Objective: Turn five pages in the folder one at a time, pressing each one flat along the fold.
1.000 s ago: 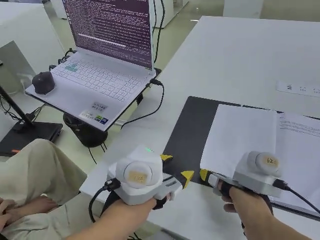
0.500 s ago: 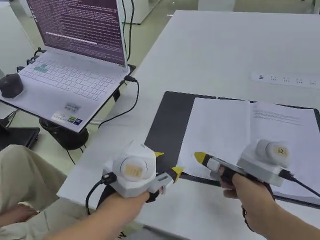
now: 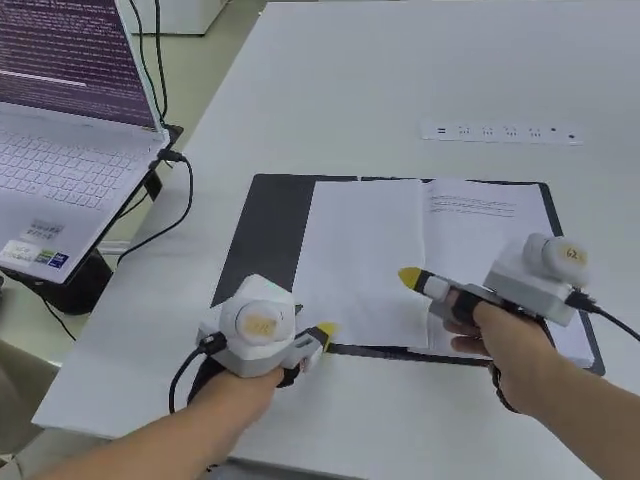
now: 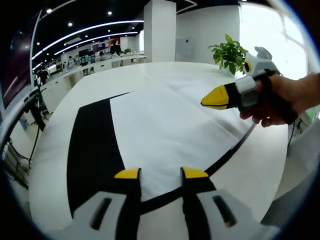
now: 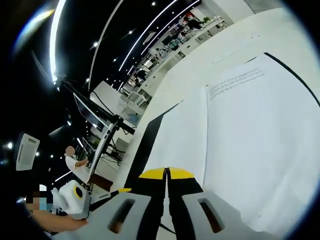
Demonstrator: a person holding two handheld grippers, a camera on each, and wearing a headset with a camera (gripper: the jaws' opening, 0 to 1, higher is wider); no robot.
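On worktop (image 3: 330, 90), centre: folder (image 3: 268, 235) open, lying flat | left claw (image 4: 160, 173) spread, empty, at near edge | right claw (image 3: 410, 277) pressed together, poised over fold | step, likely: between turns | next: pinch one sheet's edge only, lift across, press along fold.

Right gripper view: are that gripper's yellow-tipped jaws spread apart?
No, the right gripper has its two yellow tips pressed together with no gap.
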